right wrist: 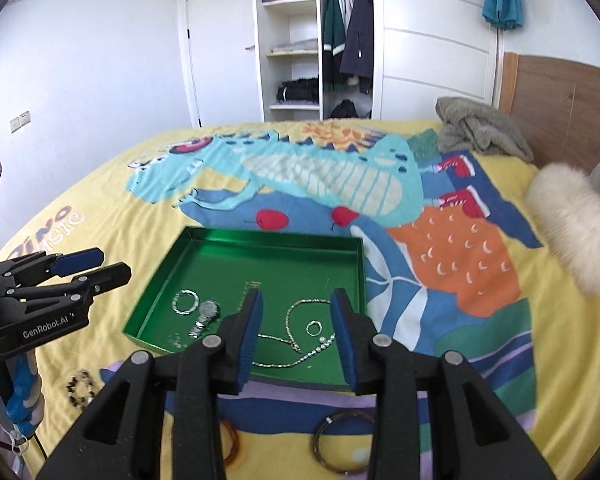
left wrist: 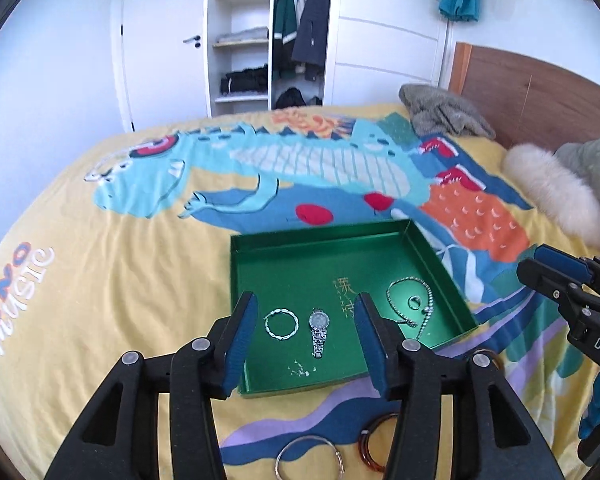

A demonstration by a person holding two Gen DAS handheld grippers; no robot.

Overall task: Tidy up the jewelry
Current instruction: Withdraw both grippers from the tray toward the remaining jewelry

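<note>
Shallow green metal tray (left wrist: 260, 256) on yellow dinosaur-print bedspread (left wrist: 100, 280). Contents: twisted silver bangle (left wrist: 281, 323) at 9 o'clock, silver wristwatch (left wrist: 319, 332) centre, silver chain necklace (left wrist: 414, 300) and small silver ring (left wrist: 415, 301) at 3 o'clock. Left gripper (left wrist: 306, 336) and right gripper (right wrist: 298, 340): jaws spread, empty, at tray's 6 o'clock edge. Brown resin bangle (left wrist: 370, 446) lies outside.

A green tray (left wrist: 342, 250) lies on the yellow bedspread (left wrist: 112, 280). Inside it are a twisted ring (left wrist: 281, 323), a watch (left wrist: 319, 332) and, to the right, a necklace (left wrist: 410, 302). The left gripper (left wrist: 306, 338) hangs above, jaws apart. Two bangles (left wrist: 312, 458) lie nearer.
</note>
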